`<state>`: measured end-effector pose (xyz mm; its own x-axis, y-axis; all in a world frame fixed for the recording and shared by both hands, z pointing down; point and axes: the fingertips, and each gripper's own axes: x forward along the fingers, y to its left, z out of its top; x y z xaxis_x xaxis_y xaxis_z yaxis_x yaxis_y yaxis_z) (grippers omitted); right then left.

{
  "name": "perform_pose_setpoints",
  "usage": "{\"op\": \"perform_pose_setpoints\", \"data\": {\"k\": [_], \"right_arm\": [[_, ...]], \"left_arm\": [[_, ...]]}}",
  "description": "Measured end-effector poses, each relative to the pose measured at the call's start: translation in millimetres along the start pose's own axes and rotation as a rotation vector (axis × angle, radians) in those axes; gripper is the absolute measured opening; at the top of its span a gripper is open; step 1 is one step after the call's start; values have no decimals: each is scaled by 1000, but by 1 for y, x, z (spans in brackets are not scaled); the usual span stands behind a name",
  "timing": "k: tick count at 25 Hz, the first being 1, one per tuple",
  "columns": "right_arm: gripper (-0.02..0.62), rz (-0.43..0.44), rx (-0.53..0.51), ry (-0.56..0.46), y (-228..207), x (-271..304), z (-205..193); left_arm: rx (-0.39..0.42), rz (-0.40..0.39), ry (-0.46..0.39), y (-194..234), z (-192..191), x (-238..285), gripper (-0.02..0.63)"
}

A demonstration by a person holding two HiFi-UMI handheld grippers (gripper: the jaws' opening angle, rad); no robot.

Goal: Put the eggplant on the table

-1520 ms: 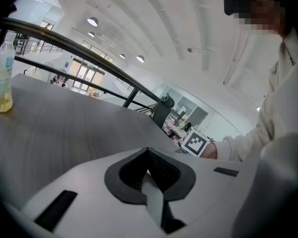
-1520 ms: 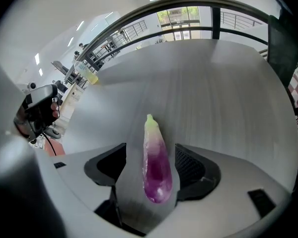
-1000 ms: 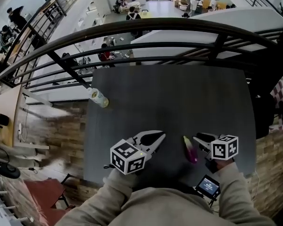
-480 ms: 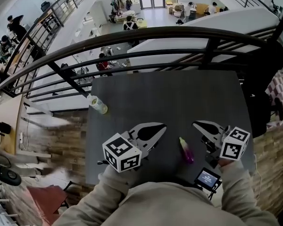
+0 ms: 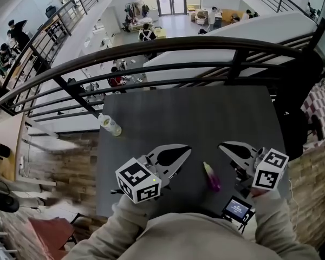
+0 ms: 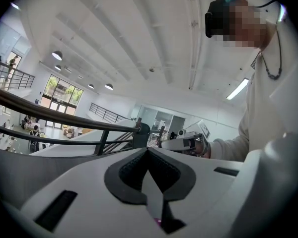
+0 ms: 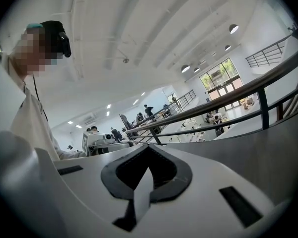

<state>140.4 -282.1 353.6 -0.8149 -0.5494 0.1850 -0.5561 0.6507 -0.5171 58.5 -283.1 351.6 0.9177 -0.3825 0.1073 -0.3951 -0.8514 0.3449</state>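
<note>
A small purple eggplant (image 5: 211,177) lies on the dark square table (image 5: 195,118), near its front edge. It rests alone between the two grippers, touched by neither. My left gripper (image 5: 187,150) hovers to its left, jaws shut and empty, tips pointing toward the right. My right gripper (image 5: 222,145) hovers to its right, also shut with nothing in it. In the left gripper view the jaws (image 6: 148,150) meet at the tips, as do those (image 7: 149,148) in the right gripper view. Both gripper views look level over the railing, and each one shows the other gripper.
A plastic bottle (image 5: 110,125) lies at the table's left edge. A black curved railing (image 5: 168,50) runs just behind the table, with a drop to a lower floor beyond. A small device with a lit screen (image 5: 237,208) hangs at the front right.
Both grippers have risen off the table. The right gripper's jaws have closed and drawn away from the eggplant, which stays lying on the table.
</note>
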Motion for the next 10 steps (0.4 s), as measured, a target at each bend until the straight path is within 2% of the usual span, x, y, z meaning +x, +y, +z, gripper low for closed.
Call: {"op": "perform_pose_setpoints", "data": {"k": [10], "right_arm": [[13, 1, -12, 30, 8, 1, -9]], "left_arm": [[-6, 3, -12, -5, -2, -3, 6]]}}
